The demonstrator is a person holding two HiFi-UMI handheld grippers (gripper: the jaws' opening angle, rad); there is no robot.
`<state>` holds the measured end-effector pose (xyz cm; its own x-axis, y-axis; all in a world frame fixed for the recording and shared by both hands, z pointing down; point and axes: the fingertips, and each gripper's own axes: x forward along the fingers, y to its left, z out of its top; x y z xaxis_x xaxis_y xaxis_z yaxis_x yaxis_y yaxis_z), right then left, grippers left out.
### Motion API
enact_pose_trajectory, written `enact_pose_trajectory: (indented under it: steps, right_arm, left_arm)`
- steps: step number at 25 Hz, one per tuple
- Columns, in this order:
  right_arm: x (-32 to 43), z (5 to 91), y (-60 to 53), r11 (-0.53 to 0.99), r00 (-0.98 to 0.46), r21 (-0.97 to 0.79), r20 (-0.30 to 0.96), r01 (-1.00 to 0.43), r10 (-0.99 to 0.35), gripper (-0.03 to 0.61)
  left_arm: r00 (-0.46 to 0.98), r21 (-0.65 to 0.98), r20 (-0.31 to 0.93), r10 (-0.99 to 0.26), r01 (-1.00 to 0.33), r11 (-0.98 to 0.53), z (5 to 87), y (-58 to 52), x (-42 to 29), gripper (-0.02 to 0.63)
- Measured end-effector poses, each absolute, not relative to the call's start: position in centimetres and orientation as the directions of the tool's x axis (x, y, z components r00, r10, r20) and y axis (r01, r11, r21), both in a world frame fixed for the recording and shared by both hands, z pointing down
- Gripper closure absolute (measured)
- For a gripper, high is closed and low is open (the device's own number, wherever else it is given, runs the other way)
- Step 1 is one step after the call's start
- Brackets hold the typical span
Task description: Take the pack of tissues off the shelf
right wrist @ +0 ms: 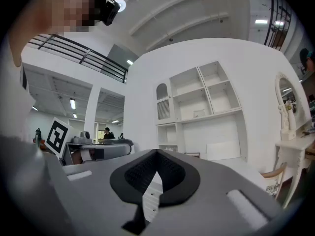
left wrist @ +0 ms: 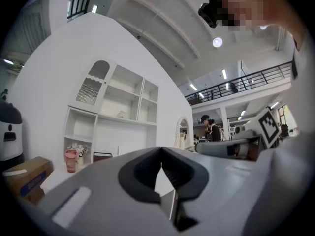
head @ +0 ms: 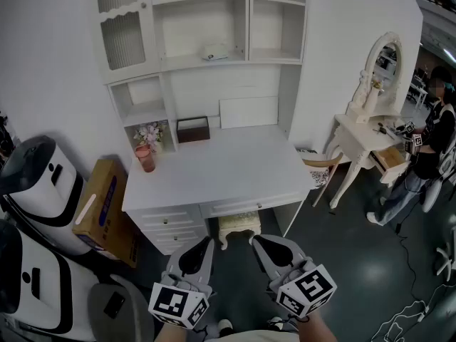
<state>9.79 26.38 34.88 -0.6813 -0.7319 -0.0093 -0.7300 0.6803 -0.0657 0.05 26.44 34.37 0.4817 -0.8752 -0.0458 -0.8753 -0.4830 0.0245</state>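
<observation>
The pack of tissues (head: 214,51) is a small white bundle lying on the middle shelf of the white desk hutch (head: 206,63). It also shows small and far off as the tissue pack (left wrist: 120,114) in the left gripper view and the tissue pack (right wrist: 199,113) in the right gripper view. My left gripper (head: 205,242) and right gripper (head: 258,241) hang side by side low in the head view, well short of the desk's front edge. Both are shut with nothing between the jaws: left gripper (left wrist: 161,152), right gripper (right wrist: 157,154).
On the desk top (head: 221,166) stand a dark brown box (head: 193,129), a pink cup with flowers (head: 146,155) and a leaning white board (head: 248,111). A stool (head: 239,224) sits under the desk. A cardboard box (head: 107,209) and white machines (head: 35,184) are left; a vanity table (head: 367,137) and a person (head: 427,141) right.
</observation>
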Motion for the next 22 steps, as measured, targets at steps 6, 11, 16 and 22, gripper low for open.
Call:
enact_pose_trajectory:
  steps: [6, 11, 16, 22]
  right_arm:
    - [8.8, 34.8, 26.6, 0.676, -0.677, -0.054, -0.005, -0.734, -0.736, 0.578]
    - [8.4, 34.8, 26.3, 0.670, -0.671, -0.048, -0.001, -0.741, -0.742, 0.578]
    - [7.9, 34.9, 26.0, 0.666, -0.667, -0.052, 0.000, -0.744, -0.745, 0.578]
    - [6.3, 35.1, 26.0, 0.652, -0.653, -0.072, -0.019, -0.755, -0.758, 0.577]
  left_arm:
    - [0.494, 0.022, -0.053, -0.868, -0.868, -0.496, 34.4, 26.6, -0.5, 0.614]
    - [0.502, 0.026, -0.058, -0.863, -0.863, -0.504, 34.4, 26.2, -0.9, 0.614]
    - [0.509, 0.031, -0.060, -0.859, -0.859, -0.511, 34.5, 25.6, -1.6, 0.614]
    - [0.533, 0.009, -0.056, -0.844, -0.845, -0.534, 34.6, 25.1, -3.6, 0.614]
